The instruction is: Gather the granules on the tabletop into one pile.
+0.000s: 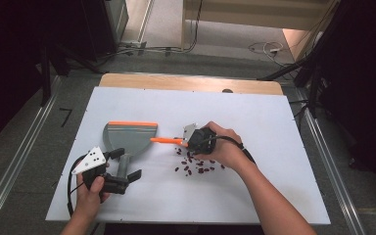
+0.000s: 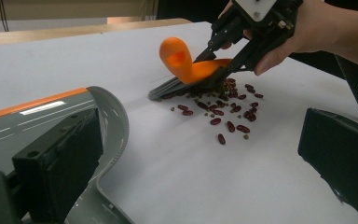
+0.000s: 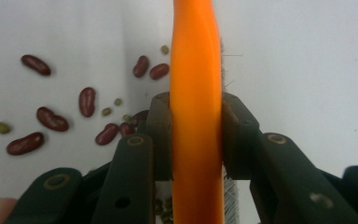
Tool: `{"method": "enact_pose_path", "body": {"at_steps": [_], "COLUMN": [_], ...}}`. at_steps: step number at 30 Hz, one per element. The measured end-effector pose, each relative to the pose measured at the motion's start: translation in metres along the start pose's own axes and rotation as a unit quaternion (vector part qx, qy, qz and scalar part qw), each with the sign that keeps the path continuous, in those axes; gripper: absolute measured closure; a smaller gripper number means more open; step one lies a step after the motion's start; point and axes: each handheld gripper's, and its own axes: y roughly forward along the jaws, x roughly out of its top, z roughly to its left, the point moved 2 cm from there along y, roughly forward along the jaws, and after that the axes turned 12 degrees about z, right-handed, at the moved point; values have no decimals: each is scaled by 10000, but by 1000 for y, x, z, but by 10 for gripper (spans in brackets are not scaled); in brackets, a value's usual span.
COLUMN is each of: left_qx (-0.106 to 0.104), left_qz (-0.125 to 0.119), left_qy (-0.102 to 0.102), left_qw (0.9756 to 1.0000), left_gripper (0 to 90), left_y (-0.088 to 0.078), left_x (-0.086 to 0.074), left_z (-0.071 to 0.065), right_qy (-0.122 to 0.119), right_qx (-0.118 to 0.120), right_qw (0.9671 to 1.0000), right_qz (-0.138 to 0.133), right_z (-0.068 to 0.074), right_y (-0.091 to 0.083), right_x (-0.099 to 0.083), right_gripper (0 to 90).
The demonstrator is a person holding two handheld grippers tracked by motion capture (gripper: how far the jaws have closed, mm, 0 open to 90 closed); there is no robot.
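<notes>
High view: one white counter [image 1: 274, 147], bearing one grey dustpan [image 1: 129, 136] with an orange front lip, one orange-handled brush [image 1: 166, 141], and one loose scatter of beans [image 1: 198, 166], too many and too small here to count. The left tool [image 1: 120, 171] sits at the dustpan's handle near the counter's front left; whether its jaws press that handle cannot be told here. The right tool [image 1: 192, 139] holds the brush just right of the pan, above the beans. Left gripper view: the dustpan [image 2: 51, 121] lies at lower left with one black jaw against its handle and the other jaw well apart at right, so the grip is unsettled. The brush [image 2: 189, 67] shows its looped orange handle and dark bristles touching the near edge of the bean pile [image 2: 223, 109]; roughly two dozen dark red beans, plus a few small greenish ones. Right gripper view: the right tool [image 3: 196, 135] is clamped tight on the orange brush handle [image 3: 196, 93], pads on both sides; about nine red beans [image 3: 51, 119] and four green ones lie left of it. Handling, judged: brush light, stiff plastic handle, smooth and liable to twist, best held mid-handle; bristles soft. Beans are hard, light, prone to roll. Dustpan light, rigid, best taken by its handle.
</notes>
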Motion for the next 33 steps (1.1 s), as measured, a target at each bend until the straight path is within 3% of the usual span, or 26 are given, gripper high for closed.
{"method": "enact_pose_path", "body": {"at_steps": [18,21,24,30,33], "left_qx": [4,8,7,23,37], "left_qz": [20,14,4,-8,-6], "left_qy": [-13,-14,-20,-20,-25], "left_qw": [10000,10000,10000,10000,10000], "left_gripper": [5,5,5,5,5], "left_y": [0,0,0,-1,-2], "left_x": [0,0,0,1,0], "left_z": [-1,-1,-1,-1,1], "right_qy": [-472,-542,-408,169,815], "right_qx": [270,138,-68,-209,132], "right_qw": [9985,9983,9990,9977,9938], "right_qz": [-95,-131,-169,-617,-741], "right_z": [18,20,19,11,9], "right_y": [-12,-13,-17,-35,-47], "right_x": [-12,-12,-12,-9,-7], "right_gripper": [673,674,679,684,684]}}
